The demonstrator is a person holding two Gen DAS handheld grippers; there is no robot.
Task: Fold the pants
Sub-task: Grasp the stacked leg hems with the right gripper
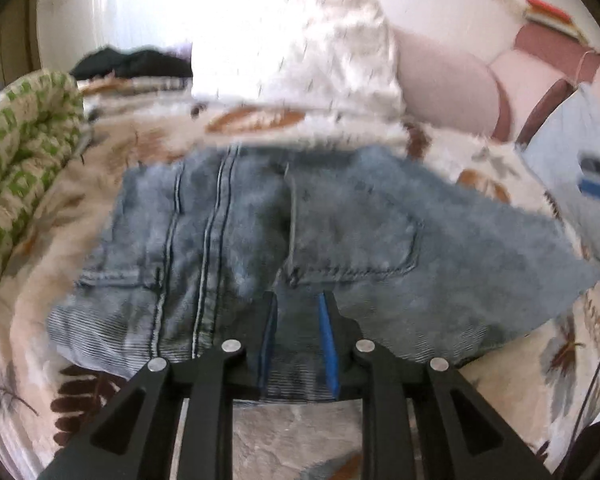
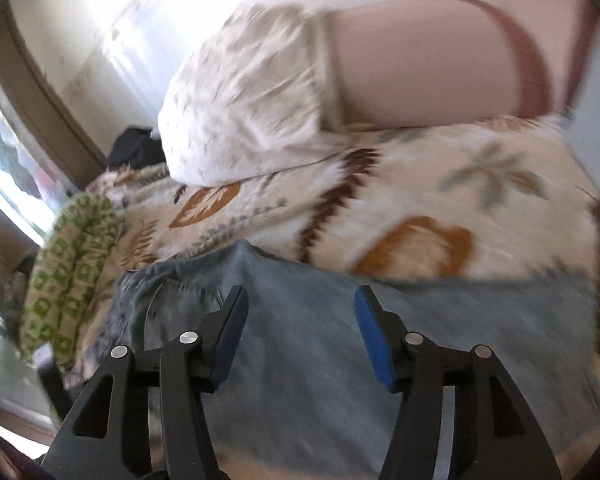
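1. Jeans (image 1: 284, 240) lie on a leaf-print blanket (image 1: 532, 368) over the bed, waist end toward the left cam, back pocket (image 1: 356, 236) and centre seam facing up. Right side sticks out as a flat flap, partly lifted off the blanket. Pic is blurred, so exact layering can't be told.

2. Handling (judgement): denim, so mid-heavy, soft but w/ some body; holds a crease, won't slip much on the fuzzy blanket. Seams and waistband are the stiffest, thickest bits, so best grab pts. A single thin layer mid-leg would sag and drag.

3. Left gripper (image 1: 298, 308): jaws narrow, denim edge betw. the blue pads (image 1: 327, 340), cloth runs right through the gap. Looks pinched on the near edge by the pocket, though blur makes real pad contact hard to confirm.

4. Right gripper (image 2: 300, 312): jaws about half apart, nothing betw. them; it hangs above a smooth stretch of denim (image 2: 340, 360), not touching as far as I can tell. Heavy motion blur in that view.

5. Next grab (judgement): take the free flap at its hem or outer seam, both layers together, then carry it over the pocket side.

6. Around: white speckled pillow (image 1: 332, 52) and pink pillow (image 1: 444, 88) beyond the jeans, green-patterned quilt (image 1: 24, 152) rolled at left, dark clothes (image 1: 132, 64) far back near a bright window.
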